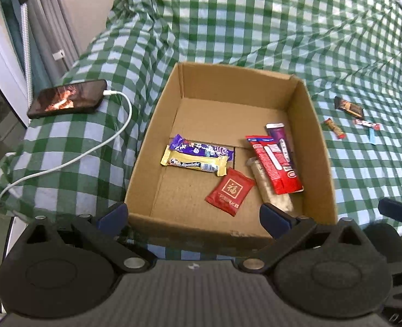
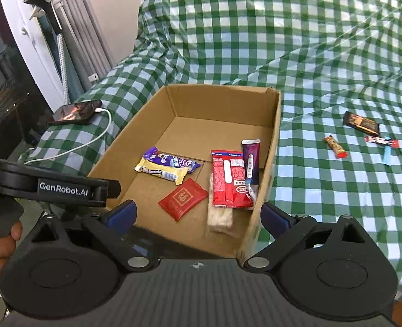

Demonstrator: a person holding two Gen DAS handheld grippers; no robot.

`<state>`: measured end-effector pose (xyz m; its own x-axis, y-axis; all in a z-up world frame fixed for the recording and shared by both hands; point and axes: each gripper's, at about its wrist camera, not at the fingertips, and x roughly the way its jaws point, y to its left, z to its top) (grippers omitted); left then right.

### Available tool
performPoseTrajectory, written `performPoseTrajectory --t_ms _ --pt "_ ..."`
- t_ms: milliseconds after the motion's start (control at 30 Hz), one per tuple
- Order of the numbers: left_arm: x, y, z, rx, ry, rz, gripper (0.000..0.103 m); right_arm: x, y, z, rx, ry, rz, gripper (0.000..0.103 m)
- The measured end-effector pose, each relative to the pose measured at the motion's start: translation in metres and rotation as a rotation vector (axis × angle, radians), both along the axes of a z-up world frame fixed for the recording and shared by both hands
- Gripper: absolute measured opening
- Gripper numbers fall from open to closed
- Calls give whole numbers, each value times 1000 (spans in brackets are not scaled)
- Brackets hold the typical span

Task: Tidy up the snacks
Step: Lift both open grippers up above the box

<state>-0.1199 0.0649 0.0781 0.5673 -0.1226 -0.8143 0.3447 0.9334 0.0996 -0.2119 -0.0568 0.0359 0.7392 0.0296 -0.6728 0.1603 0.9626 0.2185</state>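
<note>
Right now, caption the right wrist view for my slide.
Open right fingers frame a box holding six snacks; four snacks wait on the checked cover.

My left hand-held gripper (image 1: 194,214) points down at a slant. Its two blue fingers (image 1: 113,214) are spread wide apart, and nothing is between them. My right hand-held gripper (image 2: 198,214) points down at a slant too, a bit less steep. Its blue fingers (image 2: 273,215) are also spread wide, with nothing pinched. My left hand (image 2: 2,245) curls around its black handle at the left edge of the right view.
</note>
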Motion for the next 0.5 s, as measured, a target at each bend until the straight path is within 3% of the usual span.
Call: performPoseTrajectory --t_ms 500 --pt "-59 19 27 -27 -67 23 103 -57 31 31 -89 -116 30 102"
